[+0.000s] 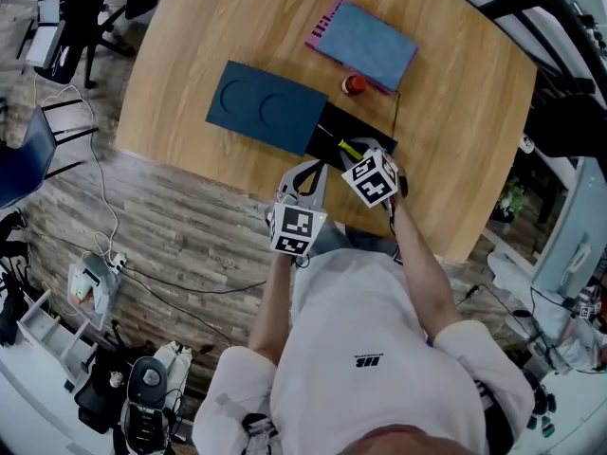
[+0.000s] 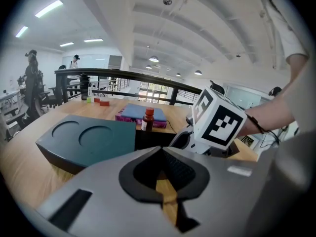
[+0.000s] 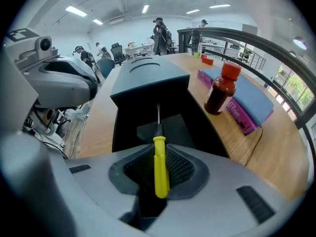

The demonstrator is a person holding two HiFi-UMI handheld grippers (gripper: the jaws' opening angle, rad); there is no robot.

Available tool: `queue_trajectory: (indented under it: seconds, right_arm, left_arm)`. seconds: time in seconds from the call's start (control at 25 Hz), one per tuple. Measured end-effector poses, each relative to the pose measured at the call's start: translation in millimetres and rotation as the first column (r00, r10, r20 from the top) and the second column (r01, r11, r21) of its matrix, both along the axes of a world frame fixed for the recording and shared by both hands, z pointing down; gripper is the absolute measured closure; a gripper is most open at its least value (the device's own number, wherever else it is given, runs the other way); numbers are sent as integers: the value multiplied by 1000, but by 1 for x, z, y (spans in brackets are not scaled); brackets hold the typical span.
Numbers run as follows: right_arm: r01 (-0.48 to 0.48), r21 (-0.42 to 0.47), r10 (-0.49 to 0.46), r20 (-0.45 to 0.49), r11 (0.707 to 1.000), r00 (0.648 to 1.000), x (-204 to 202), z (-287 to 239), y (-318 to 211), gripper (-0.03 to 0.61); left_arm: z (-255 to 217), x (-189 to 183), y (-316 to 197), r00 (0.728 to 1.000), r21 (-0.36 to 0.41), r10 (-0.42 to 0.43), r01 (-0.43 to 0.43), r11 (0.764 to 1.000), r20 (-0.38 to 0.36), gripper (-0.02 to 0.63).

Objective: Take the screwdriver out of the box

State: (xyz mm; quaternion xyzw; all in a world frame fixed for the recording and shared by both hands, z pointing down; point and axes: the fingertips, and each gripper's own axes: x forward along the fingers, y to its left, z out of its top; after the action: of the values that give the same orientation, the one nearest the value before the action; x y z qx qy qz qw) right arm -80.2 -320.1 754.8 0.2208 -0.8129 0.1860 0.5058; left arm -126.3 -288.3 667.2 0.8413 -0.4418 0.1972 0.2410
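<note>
Counter (image 1: pixel 190 55): round, wood top.

Box (image 1: pixel 365 133): black and open at the end nearest the person. Its dark blue lid (image 1: pixel 266 107), which has two round recesses, lies over the other end and juts out past it onto the counter. A dark raised insert shows inside the open part. I cannot make out any other contents.

Book (image 1: pixel 365 44): blue cover with a magenta edge, flat on the counter beyond the box.

Right gripper (image 3: pixel 161 181): clamped on the yellow handle of the screwdriver (image 3: pixel 160 157). The thin shaft points forward over the box's open interior, above the insert. I cannot tell whether the tip touches it.

Left gripper (image 2: pixel 163 186): pads drawn together with nothing between them, only a sliver of counter showing through. It is held just beside the right gripper at the counter's near edge.

Bottle (image 1: pixel 354 84): small, brown, red cap, upright between the box and the book.
</note>
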Motion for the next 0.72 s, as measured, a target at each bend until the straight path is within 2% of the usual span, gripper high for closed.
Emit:
queue_trajectory:
  seconds: [0.52, 0.72]
  right_arm:
    - [-70, 59, 66, 68, 996, 995, 13, -35, 5, 512]
    - [-151, 103, 133, 166, 983, 977, 24, -65, 5, 512]
  left_arm:
    - [-31, 2, -3, 999, 69, 35, -37, 997, 35, 601]
    - [-56, 8, -10, 997, 102, 55, -60, 993, 48, 601]
